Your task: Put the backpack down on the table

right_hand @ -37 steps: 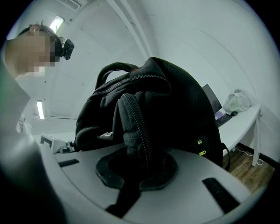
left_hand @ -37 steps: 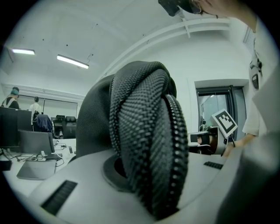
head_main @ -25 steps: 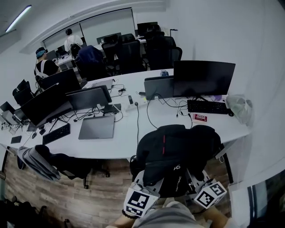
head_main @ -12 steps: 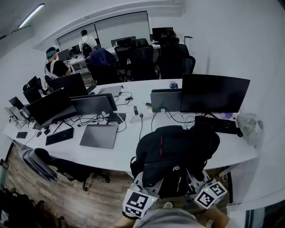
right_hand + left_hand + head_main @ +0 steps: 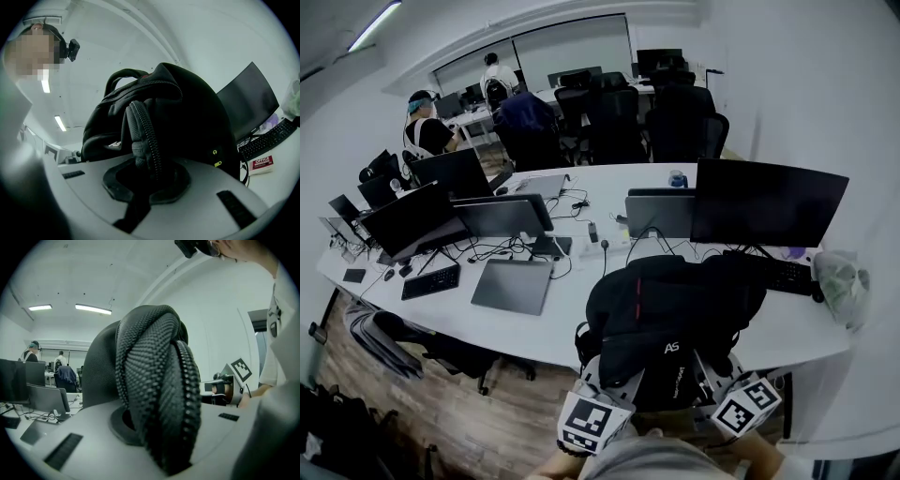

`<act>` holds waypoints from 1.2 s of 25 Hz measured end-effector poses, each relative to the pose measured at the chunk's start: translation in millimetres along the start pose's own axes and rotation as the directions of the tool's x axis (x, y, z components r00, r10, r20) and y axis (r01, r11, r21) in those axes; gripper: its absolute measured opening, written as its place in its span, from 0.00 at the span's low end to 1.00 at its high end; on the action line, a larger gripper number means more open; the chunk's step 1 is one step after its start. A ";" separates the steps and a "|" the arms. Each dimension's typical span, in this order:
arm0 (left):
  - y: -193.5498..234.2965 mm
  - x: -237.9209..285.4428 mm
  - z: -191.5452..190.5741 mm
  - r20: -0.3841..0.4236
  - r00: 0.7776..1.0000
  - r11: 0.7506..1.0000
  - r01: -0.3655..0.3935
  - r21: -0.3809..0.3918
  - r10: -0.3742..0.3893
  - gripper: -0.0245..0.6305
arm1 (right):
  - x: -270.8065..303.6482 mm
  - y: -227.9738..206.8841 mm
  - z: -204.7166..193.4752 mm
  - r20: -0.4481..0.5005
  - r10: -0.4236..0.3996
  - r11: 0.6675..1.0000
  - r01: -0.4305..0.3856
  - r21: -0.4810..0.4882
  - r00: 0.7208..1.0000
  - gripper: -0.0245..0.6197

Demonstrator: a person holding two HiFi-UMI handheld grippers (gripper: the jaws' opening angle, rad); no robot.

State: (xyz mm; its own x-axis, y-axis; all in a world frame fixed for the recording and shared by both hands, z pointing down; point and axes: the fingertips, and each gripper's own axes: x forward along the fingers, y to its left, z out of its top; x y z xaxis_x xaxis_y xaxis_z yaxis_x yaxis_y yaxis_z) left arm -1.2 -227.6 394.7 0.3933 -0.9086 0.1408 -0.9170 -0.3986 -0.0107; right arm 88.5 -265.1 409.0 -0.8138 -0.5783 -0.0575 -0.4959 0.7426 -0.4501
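Head view: a black backpack (image 5: 675,309) is held up at the near edge of the white table (image 5: 534,328), between the two grippers. The left gripper (image 5: 605,380) and the right gripper (image 5: 712,373) are seen just below the bag, each with its marker cube towards the camera. The upper part of the bag lies over the tabletop; whether its underside rests on the table cannot be told.

In the left gripper view the jaws are drawn narrow and clamped on a padded shoulder strap (image 5: 159,390), which is bunched and rises straight out of them. In the right gripper view the jaws are likewise nearly together, gripping the other shoulder strap (image 5: 143,140), with the body of the bag standing just behind it.

Beyond the bag on the table a dark monitor (image 5: 769,202) is set, with a keyboard (image 5: 787,274) in front of it. To the left a closed grey laptop (image 5: 511,286) lies flat, well apart from the bag, among cables and further screens. Office chairs (image 5: 675,122) are grouped behind the table, and two people (image 5: 427,131) are seen at desks at the far end of the room.
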 end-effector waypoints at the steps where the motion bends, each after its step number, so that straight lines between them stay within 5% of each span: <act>1: 3.8 4.5 0.1 0.002 1.000 1.000 -0.001 -0.001 0.001 0.12 | 4.7 -3.7 0.4 -0.002 -0.001 1.000 0.001 0.001 1.000 0.09; 30: 196.5 153.0 18.9 0.089 0.980 0.983 0.182 -0.013 -0.180 0.12 | 208.8 -92.0 36.5 0.054 -0.184 0.981 0.187 -0.055 0.981 0.09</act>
State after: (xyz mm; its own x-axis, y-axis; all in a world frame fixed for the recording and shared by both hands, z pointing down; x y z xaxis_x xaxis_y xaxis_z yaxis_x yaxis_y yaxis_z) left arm -120.0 -447.2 395.4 0.5566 -0.8292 0.0514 -0.8307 -0.5559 0.0283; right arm -24.7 -466.6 405.9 -0.6910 -0.7225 -0.0218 -0.6553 0.6389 -0.4029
